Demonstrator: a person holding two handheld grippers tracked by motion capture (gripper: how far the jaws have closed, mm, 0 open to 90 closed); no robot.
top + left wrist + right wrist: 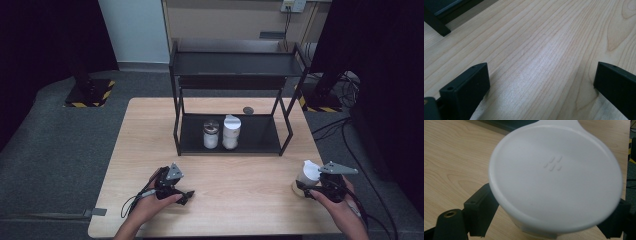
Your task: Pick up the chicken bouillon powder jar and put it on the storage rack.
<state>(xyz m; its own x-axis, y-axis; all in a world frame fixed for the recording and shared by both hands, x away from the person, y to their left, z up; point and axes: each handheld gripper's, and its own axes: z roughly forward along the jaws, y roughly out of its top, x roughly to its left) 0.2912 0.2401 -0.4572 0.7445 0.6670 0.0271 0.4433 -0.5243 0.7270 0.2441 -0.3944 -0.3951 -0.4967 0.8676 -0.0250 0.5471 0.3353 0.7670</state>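
From the high view, the right hand-held gripper (pixel 311 188) sits at the near right corner of the desk (pixel 150 145), its jaws on either side of a white lidded container (pixel 307 176) that stands upright on the wood close to the desk's right edge. The left hand-held gripper (pixel 185 196) rests low over the near left part of the desk, well apart from the container, with a cable trailing back from it. Farther back stands a black two-tier rack (pixel 235 65); on its lower shelf a clear jar with a dark lid (pixel 211 134) and a white tub (pixel 231 132) stand just beside each other. A small dark round object (pixel 248 110) lies on the desk behind the rack.

In the left gripper view, the left hand-held gripper (pixel 541 82) is released, its two black jaws spread wide with bare wood grain between them. A foot of the rack (pixel 437 23) shows at the upper left.

In the right gripper view, the container's white lid (pixel 555 175) faces the camera, bearing a small embossed mark at its middle. The right hand-held gripper (pixel 549 217) is grasping the container, one black jaw pressed against each side below the lid's rim.
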